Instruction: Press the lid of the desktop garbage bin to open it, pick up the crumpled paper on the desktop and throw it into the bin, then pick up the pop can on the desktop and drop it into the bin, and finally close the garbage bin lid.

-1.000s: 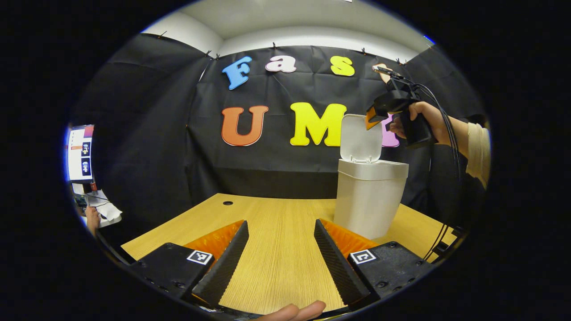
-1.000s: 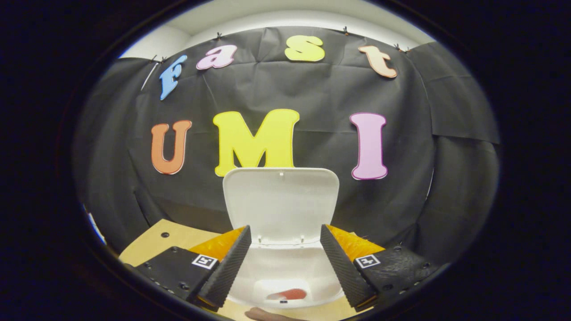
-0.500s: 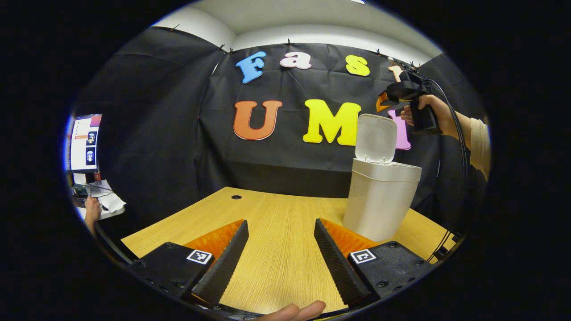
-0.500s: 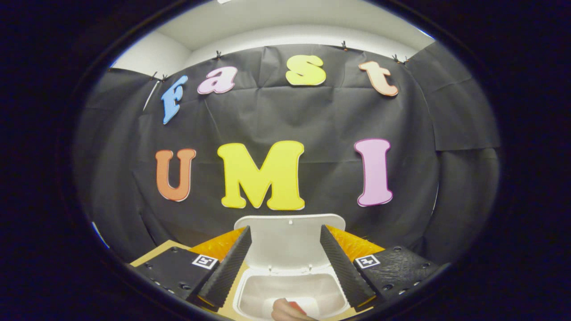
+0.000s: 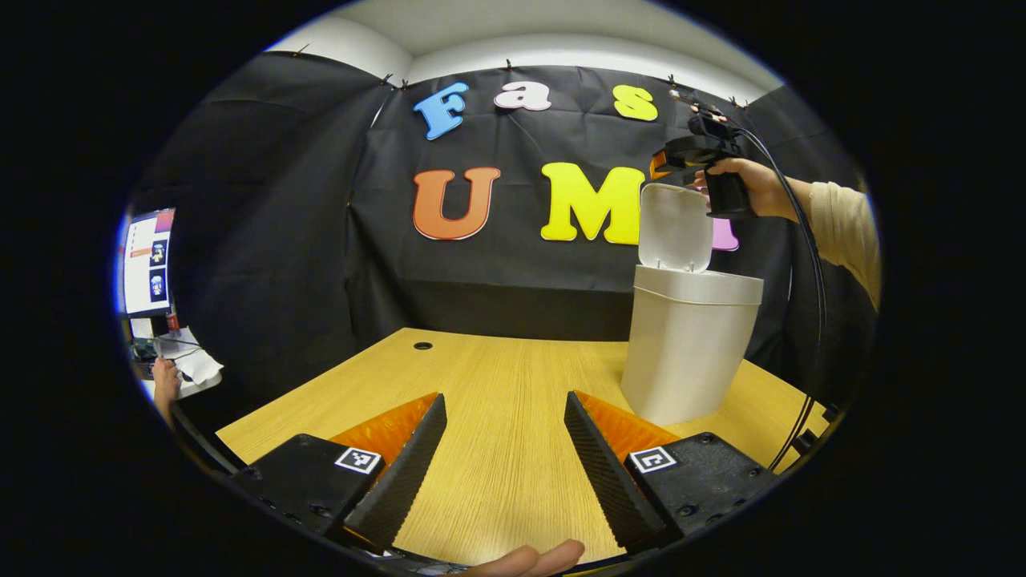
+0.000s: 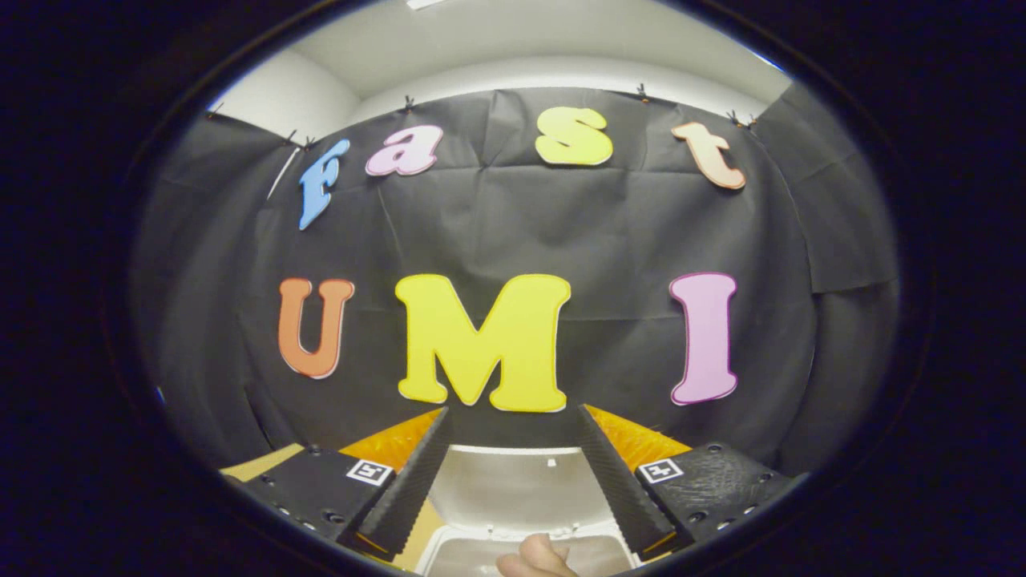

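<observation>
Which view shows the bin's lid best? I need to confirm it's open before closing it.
The left gripper view: the lid stands upright above the garbage bin, seen whole from the side, with the right gripper near its top edge. The right gripper view catches just the lid's inner face between its fingers.

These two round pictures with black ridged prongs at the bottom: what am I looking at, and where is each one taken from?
No robot here: a person holds hand tongs in each hand, with a camera riding on each. The left gripper view looks along the open, empty left tongs over a wooden desk, where a white bin stands with its lid up. Farther off, a hand holds the right tongs above that lid. The right gripper view looks down past the open right tongs at the lid.
</observation>
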